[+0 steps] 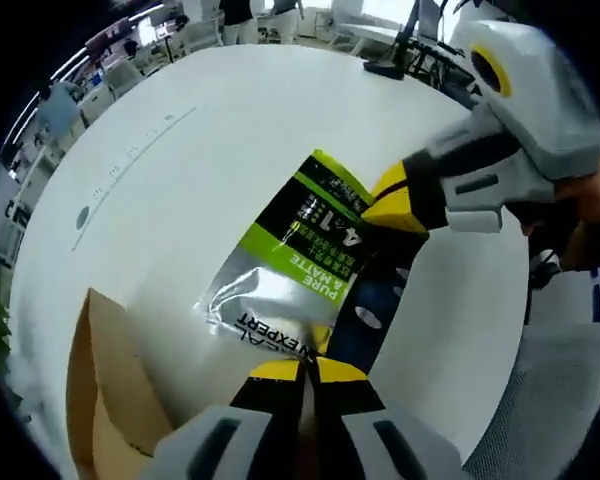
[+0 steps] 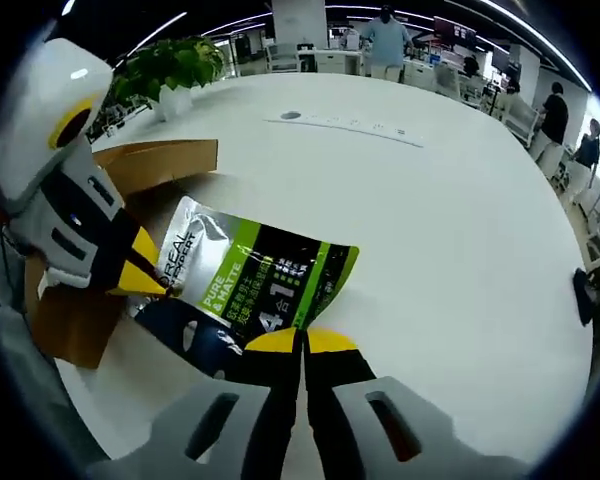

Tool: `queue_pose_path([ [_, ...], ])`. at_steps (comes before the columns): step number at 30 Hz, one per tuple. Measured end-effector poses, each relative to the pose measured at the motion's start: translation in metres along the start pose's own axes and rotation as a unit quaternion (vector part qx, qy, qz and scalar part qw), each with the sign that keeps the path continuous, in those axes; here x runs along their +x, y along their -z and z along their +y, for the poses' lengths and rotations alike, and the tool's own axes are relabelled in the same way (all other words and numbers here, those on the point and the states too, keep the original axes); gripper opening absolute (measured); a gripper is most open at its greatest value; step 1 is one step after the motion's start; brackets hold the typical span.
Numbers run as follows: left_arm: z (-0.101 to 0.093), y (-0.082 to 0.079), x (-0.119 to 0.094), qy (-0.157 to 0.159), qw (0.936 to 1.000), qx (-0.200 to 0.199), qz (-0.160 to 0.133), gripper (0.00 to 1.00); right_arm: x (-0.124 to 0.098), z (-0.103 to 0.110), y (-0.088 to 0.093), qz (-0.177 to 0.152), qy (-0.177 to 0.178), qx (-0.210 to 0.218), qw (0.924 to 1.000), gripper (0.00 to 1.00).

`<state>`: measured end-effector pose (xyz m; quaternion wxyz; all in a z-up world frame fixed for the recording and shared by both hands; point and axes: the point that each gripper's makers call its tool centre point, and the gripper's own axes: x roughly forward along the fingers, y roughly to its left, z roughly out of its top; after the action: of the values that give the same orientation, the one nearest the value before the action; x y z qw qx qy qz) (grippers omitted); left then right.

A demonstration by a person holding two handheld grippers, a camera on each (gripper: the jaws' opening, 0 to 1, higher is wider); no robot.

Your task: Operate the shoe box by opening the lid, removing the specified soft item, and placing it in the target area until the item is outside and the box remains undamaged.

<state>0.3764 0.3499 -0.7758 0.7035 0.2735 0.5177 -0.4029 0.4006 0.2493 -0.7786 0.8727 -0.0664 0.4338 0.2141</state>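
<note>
A flat, glossy foil pouch, silver with a lime-green and black printed panel, is held between the two tools above the smooth white counter. The left hand-held gripper has its yellow-tipped jaws clenched on the pouch's near edge, with a dark blue packet pinched alongside it. The right hand-held gripper is likewise clamped on the opposite, green-and-black end of the pouch, its jaws pressed together with no gap. In the right gripper view the left tool reaches in from the left, its white and grey body angled down toward the silver end. The brown cardboard shoe box, matte with a raised flap, sits just left of the left hand-held gripper, below the pouch. A leafy potted plant stands on the counter beyond the box. A person's hand grips the right tool's handle.
</note>
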Motion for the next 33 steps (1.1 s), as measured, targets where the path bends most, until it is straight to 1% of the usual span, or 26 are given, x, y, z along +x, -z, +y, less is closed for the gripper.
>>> queue_pose_path([
  [2, 0.000, 0.002, 0.003, -0.006, 0.9998, 0.016, 0.005, 0.03, 0.002, 0.000, 0.003, 0.005, 0.000, -0.002, 1.0000, 0.00],
  [7, 0.000, 0.005, 0.007, -0.015, 0.9991, 0.036, 0.012, 0.04, 0.005, -0.001, 0.005, 0.008, 0.004, -0.005, 1.0000, 0.02],
  [10, 0.003, 0.009, 0.008, -0.029, 0.9978, 0.056, 0.021, 0.05, 0.007, -0.002, 0.005, 0.008, 0.010, -0.013, 0.9998, 0.02],
  [11, 0.002, 0.007, 0.007, -0.026, 0.9980, 0.055, 0.017, 0.05, 0.007, -0.002, 0.006, 0.009, 0.010, -0.013, 0.9998, 0.02],
  [12, 0.003, 0.007, 0.007, -0.030, 0.9979, 0.055, 0.018, 0.05, 0.008, -0.002, 0.006, 0.008, 0.010, -0.011, 0.9999, 0.02],
  [16, 0.005, 0.009, 0.005, -0.038, 0.9967, 0.069, 0.022, 0.07, 0.007, -0.002, 0.006, 0.009, 0.011, -0.012, 0.9998, 0.03],
  [20, 0.001, 0.011, 0.001, -0.042, 0.9948, 0.089, 0.024, 0.11, 0.007, -0.003, 0.008, 0.011, 0.011, -0.013, 0.9998, 0.06],
  [24, 0.000, 0.011, -0.004, -0.049, 0.9930, 0.105, 0.023, 0.16, 0.007, -0.005, 0.009, 0.012, 0.012, -0.007, 0.9998, 0.07],
  [27, -0.002, 0.008, -0.011, -0.050, 0.9925, 0.111, 0.013, 0.17, 0.007, -0.005, 0.010, 0.014, 0.012, -0.010, 0.9998, 0.08],
  [30, -0.006, 0.002, -0.018, -0.044, 0.9942, 0.098, -0.003, 0.17, 0.005, -0.003, 0.009, 0.011, 0.010, -0.014, 0.9998, 0.09],
  [33, -0.009, -0.002, -0.021, -0.042, 0.9946, 0.094, -0.012, 0.17, 0.003, -0.005, 0.008, 0.009, 0.014, -0.030, 0.9994, 0.12],
])
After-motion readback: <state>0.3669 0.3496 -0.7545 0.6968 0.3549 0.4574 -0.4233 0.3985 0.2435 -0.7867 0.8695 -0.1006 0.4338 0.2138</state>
